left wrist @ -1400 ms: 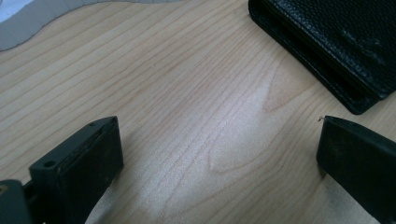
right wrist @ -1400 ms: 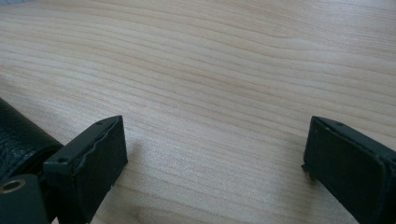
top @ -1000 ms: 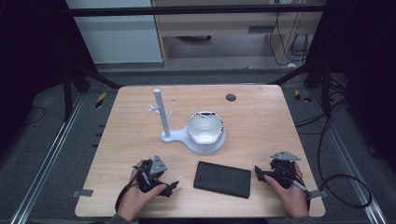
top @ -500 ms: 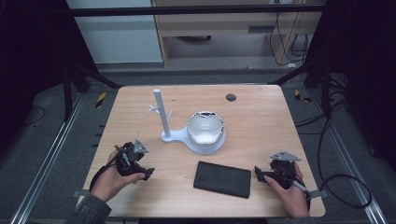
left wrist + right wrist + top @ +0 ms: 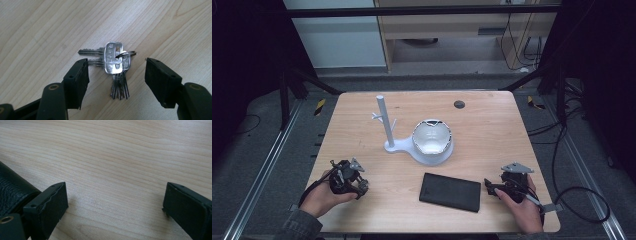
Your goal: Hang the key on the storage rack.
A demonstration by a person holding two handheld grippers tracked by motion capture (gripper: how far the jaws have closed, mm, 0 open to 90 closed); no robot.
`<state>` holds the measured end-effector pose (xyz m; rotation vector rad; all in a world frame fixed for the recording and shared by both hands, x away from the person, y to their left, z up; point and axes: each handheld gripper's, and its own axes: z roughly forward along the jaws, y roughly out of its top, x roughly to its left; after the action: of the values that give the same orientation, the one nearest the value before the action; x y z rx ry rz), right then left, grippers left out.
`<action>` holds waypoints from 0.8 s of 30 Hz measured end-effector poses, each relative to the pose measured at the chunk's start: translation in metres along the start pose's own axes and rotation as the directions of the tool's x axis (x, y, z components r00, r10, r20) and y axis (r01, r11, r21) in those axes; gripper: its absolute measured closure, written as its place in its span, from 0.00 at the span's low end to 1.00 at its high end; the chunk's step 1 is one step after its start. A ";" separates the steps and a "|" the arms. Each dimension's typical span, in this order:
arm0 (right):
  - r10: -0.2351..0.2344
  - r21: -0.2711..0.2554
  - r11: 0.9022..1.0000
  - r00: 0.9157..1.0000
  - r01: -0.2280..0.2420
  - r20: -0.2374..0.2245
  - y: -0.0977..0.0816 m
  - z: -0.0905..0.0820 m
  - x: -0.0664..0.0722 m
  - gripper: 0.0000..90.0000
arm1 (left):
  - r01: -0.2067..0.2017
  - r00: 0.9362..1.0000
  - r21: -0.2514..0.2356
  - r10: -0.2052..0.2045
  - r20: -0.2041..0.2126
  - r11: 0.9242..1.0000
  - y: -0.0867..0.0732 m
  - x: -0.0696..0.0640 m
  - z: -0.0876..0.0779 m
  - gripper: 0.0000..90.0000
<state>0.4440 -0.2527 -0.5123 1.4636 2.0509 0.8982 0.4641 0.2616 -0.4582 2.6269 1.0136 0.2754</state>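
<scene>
A bunch of silver keys [image 5: 116, 65] on a ring lies flat on the wooden table [image 5: 50, 25]. My left gripper [image 5: 116, 62] hovers over it with one black jaw on each side. The jaws have just been closing, but a gap remains on both sides and the pads do not press on the keys. From above, the left gripper [image 5: 348, 176] is at the table's front left. My right gripper [image 5: 504, 184] rests at the front right, open and empty, as the right gripper view [image 5: 116, 186] confirms. A black leather case [image 5: 450, 192] lies just to its left.
A white stand with an upright post [image 5: 384, 122] and a white bowl [image 5: 432, 140] on its base sits mid-table. A small dark disc [image 5: 459, 104] lies near the far edge. The black case's corner [image 5: 12, 190] sits against the right gripper's left jaw.
My left hand has moved left across the table's front, away from the black case. The right hand has kept still.
</scene>
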 end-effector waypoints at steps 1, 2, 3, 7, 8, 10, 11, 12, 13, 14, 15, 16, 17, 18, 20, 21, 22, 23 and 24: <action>0.000 0.000 1.000 1.000 0.000 -0.001 0.000 0.000 0.000 0.07 | -0.001 1.000 0.018 0.001 -0.003 1.000 0.000 0.001 0.001 0.40; 0.000 0.000 1.000 1.000 0.000 -0.001 0.000 0.000 0.000 0.07 | -0.001 1.000 0.018 0.001 -0.003 1.000 0.000 0.001 0.001 0.41; 0.000 -0.001 1.000 1.000 0.000 0.000 0.000 0.000 0.000 0.07 | 0.002 1.000 0.037 -0.002 0.011 0.999 -0.002 0.001 0.005 0.43; 0.000 0.000 1.000 1.000 0.000 -0.001 0.000 0.000 0.000 0.07 | 0.011 1.000 0.049 -0.012 0.022 0.999 -0.002 0.002 0.008 0.50; 0.000 0.000 1.000 1.000 0.000 -0.001 0.000 0.000 0.000 0.07 | 0.020 0.999 0.053 -0.021 0.033 0.998 -0.002 0.003 0.010 0.52; 0.000 0.000 1.000 1.000 0.000 -0.001 0.000 0.000 0.000 0.07 | 0.022 0.999 0.049 -0.024 0.042 0.999 -0.001 0.004 0.010 0.58; 0.000 0.000 1.000 1.000 0.000 -0.001 0.000 0.000 0.000 0.07 | 0.024 0.999 0.049 -0.026 0.048 0.999 -0.001 0.004 0.009 0.61; 0.000 0.000 1.000 1.000 0.000 -0.001 0.000 0.000 0.000 0.07 | 0.018 0.999 0.052 -0.021 0.049 0.998 -0.001 0.004 0.009 0.66; 0.000 0.000 1.000 1.000 0.000 -0.001 0.000 0.000 0.000 0.07 | 0.014 0.999 0.057 -0.017 0.050 0.998 -0.001 0.004 0.008 0.72; 0.000 0.000 1.000 1.000 0.000 -0.001 0.000 0.000 0.000 0.07 | 0.008 0.999 0.065 -0.011 0.050 0.998 -0.001 0.004 0.008 0.76; 0.000 -0.001 1.000 1.000 0.000 -0.001 0.000 0.000 0.000 0.07 | 0.006 0.999 0.069 -0.009 0.047 0.998 -0.001 0.004 0.008 0.85; 0.000 -0.001 1.000 1.000 0.000 0.000 0.000 0.000 0.000 0.07 | 0.004 0.999 0.070 -0.007 0.045 0.998 -0.001 0.004 0.008 0.88; 0.000 -0.001 1.000 1.000 0.000 0.000 0.000 0.000 0.000 0.07 | -0.002 0.999 0.072 -0.002 0.043 0.997 -0.001 0.003 0.007 0.88; -0.006 0.000 1.000 1.000 0.006 0.002 0.000 0.000 0.000 0.06 | -0.006 0.999 0.074 0.003 0.038 0.997 -0.001 0.003 0.007 0.89; -0.006 -0.001 1.000 1.000 0.006 0.002 0.000 0.000 0.000 0.06 | -0.010 1.000 0.079 0.008 0.026 0.997 0.000 0.001 0.007 0.89; -0.009 -0.002 1.000 1.000 0.010 0.004 0.000 0.000 0.000 0.06 | -0.011 1.000 0.081 0.009 0.025 0.997 0.001 0.000 0.007 0.89; -0.009 -0.002 1.000 1.000 0.010 0.004 0.000 0.000 0.000 0.06 | -0.011 1.000 0.081 0.009 0.025 0.997 0.001 0.000 0.007 0.89; -0.009 -0.002 1.000 1.000 0.009 0.003 0.000 0.000 0.000 0.06 | -0.017 0.999 0.084 0.014 0.030 0.996 0.001 -0.001 0.007 0.89; -0.009 -0.002 1.000 1.000 0.009 0.003 0.000 0.000 0.000 0.06 | -0.013 0.999 0.077 0.011 0.031 0.997 0.001 -0.001 0.006 0.89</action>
<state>0.4442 -0.2527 -0.5127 1.4525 2.0525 0.8931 0.4658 0.2594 -0.4635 2.6986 1.0189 0.2023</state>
